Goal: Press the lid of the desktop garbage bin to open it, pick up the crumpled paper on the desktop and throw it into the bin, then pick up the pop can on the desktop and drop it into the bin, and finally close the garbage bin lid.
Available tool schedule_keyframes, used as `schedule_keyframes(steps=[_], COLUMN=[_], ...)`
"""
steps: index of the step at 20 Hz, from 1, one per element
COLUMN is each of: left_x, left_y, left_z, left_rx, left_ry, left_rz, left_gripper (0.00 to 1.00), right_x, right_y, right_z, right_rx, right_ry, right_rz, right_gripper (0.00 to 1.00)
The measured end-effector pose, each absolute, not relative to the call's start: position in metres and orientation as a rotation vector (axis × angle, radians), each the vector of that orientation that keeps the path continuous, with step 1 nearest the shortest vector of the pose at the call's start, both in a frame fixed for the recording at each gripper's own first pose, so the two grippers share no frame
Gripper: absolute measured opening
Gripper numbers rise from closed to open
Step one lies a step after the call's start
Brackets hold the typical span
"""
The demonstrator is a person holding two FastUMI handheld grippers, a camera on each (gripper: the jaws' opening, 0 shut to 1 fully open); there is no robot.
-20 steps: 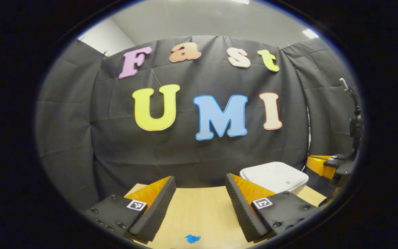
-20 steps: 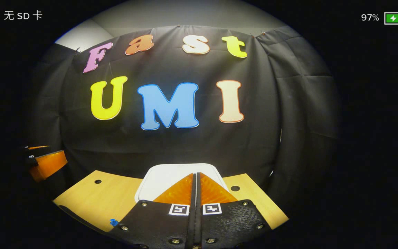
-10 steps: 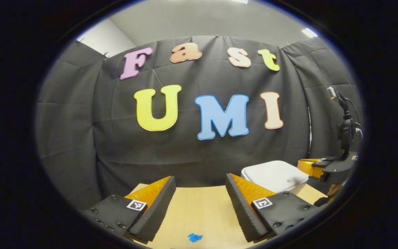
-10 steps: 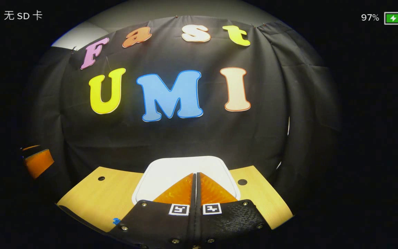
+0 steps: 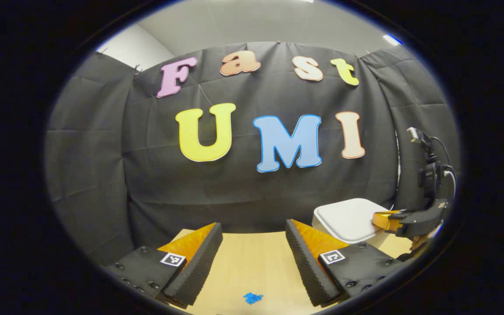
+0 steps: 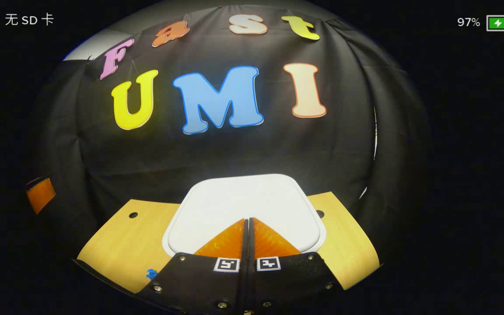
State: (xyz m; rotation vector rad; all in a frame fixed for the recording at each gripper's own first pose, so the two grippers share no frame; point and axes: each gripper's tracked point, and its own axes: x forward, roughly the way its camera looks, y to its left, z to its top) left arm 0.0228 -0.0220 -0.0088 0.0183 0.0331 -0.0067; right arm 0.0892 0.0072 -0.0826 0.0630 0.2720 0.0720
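The white, rounded-square plastic lid [image 6: 243, 205] of the desktop garbage bin lies flat and closed at the far side of the pale wooden desktop [image 6: 120, 245], close against the black cloth wall [image 6: 217, 153]. In the right gripper view it sits directly ahead, just beyond the right gripper [image 6: 247, 223], whose two fingers are pressed together with nothing between them and point at the near half of the lid. Whether the tips actually touch the lid is hard to tell from this angle; they look to be over it or just on it.

In the left gripper view the same lid [image 5: 346, 218] appears toward the right, with the right gripper [image 5: 385, 220] reaching over its right edge from the side, a black mount with a cable rising behind it.

The left gripper [image 5: 254, 234] hangs over the bare desktop [image 5: 252, 262] to the left of the bin, well apart from it, its jaws spread wide and holding nothing. A small blue mark [image 5: 253, 298] lies on the wood between and just below its fingers; the same mark [image 6: 151, 274] shows at the near left edge of the desktop in the right gripper view. Two small round holes [image 6: 133, 215] sit in the desktop on either side of the bin.
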Motion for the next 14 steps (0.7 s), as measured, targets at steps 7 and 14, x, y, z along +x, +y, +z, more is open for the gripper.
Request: schedule_keyframes(steps=[7,14], left_x=[0.027,0.033], left_y=[-0.025,-0.03], left_z=[-0.015,-0.016], left_rx=[0.013,0.016], left_ry=[0.043,0.043], left_rz=[-0.005,-0.01], left_gripper=[0.96,0.97], right_x=[0.088,0.086], right_y=[0.006,0.007], right_z=[-0.083,-0.087], right_rx=[0.158,0.042], right_ry=[0.268,0.258], right_rz=[0.115,0.103], right_gripper=[0.0,0.01])
